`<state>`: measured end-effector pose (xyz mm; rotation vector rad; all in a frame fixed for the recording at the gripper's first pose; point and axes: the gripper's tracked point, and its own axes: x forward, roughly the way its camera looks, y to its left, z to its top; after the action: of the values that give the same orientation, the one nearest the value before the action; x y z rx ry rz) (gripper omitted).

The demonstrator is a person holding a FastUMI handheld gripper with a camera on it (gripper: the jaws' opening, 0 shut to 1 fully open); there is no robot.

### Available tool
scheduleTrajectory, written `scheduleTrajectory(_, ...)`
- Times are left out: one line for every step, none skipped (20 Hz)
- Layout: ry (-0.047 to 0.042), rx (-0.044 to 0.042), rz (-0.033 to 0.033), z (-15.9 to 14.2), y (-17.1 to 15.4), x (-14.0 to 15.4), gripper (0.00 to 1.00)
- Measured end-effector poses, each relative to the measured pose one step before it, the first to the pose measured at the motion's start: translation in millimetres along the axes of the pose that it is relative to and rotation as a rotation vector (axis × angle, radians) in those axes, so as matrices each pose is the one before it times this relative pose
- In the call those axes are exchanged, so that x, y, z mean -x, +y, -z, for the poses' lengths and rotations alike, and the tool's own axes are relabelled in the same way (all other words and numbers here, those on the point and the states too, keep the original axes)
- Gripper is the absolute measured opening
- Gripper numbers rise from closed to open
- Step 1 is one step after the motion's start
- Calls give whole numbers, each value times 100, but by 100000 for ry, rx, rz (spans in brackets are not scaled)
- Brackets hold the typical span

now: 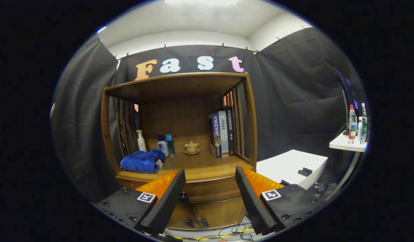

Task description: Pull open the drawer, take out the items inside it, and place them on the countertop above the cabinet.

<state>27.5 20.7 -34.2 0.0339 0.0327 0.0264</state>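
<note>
A wooden cabinet (180, 101) stands ahead of me against the booth wall. Its drawer (210, 191) sits closed under the countertop (200, 166), with a small dark handle (183, 197) just beside my left finger. My gripper (210, 198) is open, fingers spread wide in front of the drawer front, nothing between them. Below the drawer are two cabinet doors (207, 213). What the drawer holds is hidden.
On the countertop lie a folded blue towel (142, 161), three bottles (163, 144), a lidded tea cup on a saucer (192, 147) and several upright books (222, 132). A white box (291, 166) stands right of the cabinet, beyond it a small white table (348, 144) with bottles. Cables lie on the floor.
</note>
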Motion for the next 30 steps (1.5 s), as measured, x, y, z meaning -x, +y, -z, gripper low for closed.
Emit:
scheduleTrajectory(-280, -92, -234, 363, 353, -501, 98)
scheduleTrajectory(-240, 145, -571, 363, 438, -661, 98)
scheduleTrajectory(-544, 351, -532, 499, 429, -612, 98)
scheduleTrajectory(-532, 888, -451, 559, 247, -561, 98)
scheduleTrajectory(-188, -26, 34, 452, 277, -641, 98)
scheduleTrajectory(-33, -4, 296, 555, 141, -646, 98)
scheduleTrajectory(712, -93, 238, 998, 269, -738, 98)
scheduleTrajectory(1078, -788, -462, 1132, 335, -831, 97)
scheduleTrajectory(1071, -1321, -599, 1018, 406, -883, 97)
scheduleTrajectory(551, -1190, -791, 984, 318, -814, 97)
scheduleTrajectory(181, -495, -859, 820, 490, -684, 97)
scheduleTrajectory(-50, 2, -370, 737, 331, -496, 97)
scheduleTrajectory(47, 327, -188, 723, 373, -673, 97)
scheduleTrajectory(424, 756, -345, 777, 310, -427, 97)
scheduleTrajectory(999, 623, -644, 1027, 492, -616, 97)
scheduleTrajectory(572, 523, -1032, 813, 441, -707, 97)
scheduleTrajectory(437, 448, -1081, 729, 672, -772, 97)
scheduleTrajectory(1213, 566, -1175, 991, 484, -422, 97)
scheduleTrajectory(1746, 663, -654, 1050, 448, -513, 97)
scheduleTrajectory(2037, 976, -586, 983, 222, -397, 97)
scheduleTrajectory(1786, 1159, -328, 1006, 187, -462, 97)
scheduleTrajectory(1611, 1353, -173, 770, 180, -284, 97)
scheduleTrajectory(1947, 1637, 390, 887, -21, -208, 97)
scheduleTrajectory(999, 1455, 636, 792, -156, -155, 98)
scheduleTrajectory(380, 1014, 343, 253, -64, -85, 98)
scheduleTrajectory(525, 378, -466, 356, 110, -198, 98)
scheduleTrajectory(1145, -40, -806, 428, 259, -344, 98)
scheduleTrajectory(1309, 54, -406, 420, 49, -324, 94)
scheduleTrajectory(659, 158, -232, 170, -148, -374, 90)
scheduleTrajectory(264, -153, -709, 71, 39, -223, 85)
